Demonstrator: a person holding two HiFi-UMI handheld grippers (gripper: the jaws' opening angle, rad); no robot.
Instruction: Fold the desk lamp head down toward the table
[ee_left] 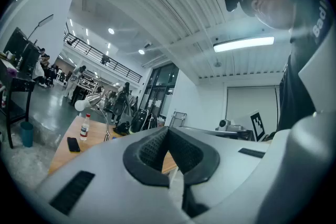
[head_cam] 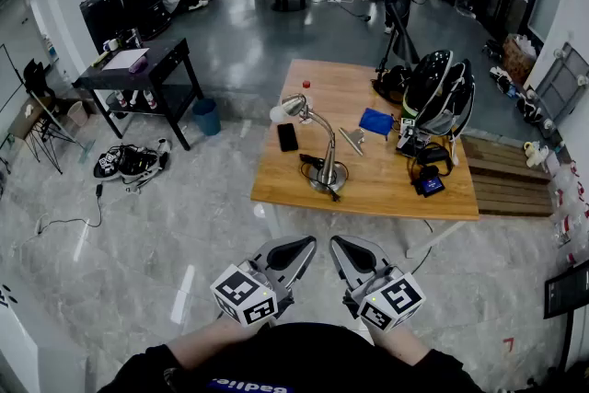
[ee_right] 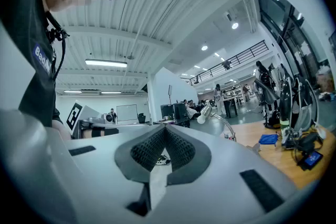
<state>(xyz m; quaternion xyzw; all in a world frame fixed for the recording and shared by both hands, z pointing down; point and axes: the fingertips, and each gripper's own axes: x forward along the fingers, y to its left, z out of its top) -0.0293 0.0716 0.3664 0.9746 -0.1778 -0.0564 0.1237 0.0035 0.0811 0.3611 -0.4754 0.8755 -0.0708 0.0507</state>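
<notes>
The silver desk lamp (head_cam: pixel 328 163) stands on the wooden table (head_cam: pixel 386 189), near its front left. Its curved neck rises to the head (head_cam: pixel 294 106), which holds a white bulb and points left. Both grippers hang close to my body, well short of the table and apart from the lamp. The left gripper (head_cam: pixel 299 244) is shut and empty. The right gripper (head_cam: pixel 345 246) is shut and empty too. The left gripper view shows its jaws (ee_left: pixel 168 129) together, the lamp (ee_left: pixel 88 103) far off. In the right gripper view the jaws (ee_right: pixel 166 128) meet, the lamp (ee_right: pixel 207 112) beyond them.
On the table lie a black phone (head_cam: pixel 288 136), a blue cloth (head_cam: pixel 375 121), a small bottle (head_cam: pixel 306 87), a black backpack (head_cam: pixel 440 92) and a small device (head_cam: pixel 429 185). A black side table (head_cam: pixel 138 69), a blue bin (head_cam: pixel 206 116) and gear on the floor (head_cam: pixel 129 161) are left.
</notes>
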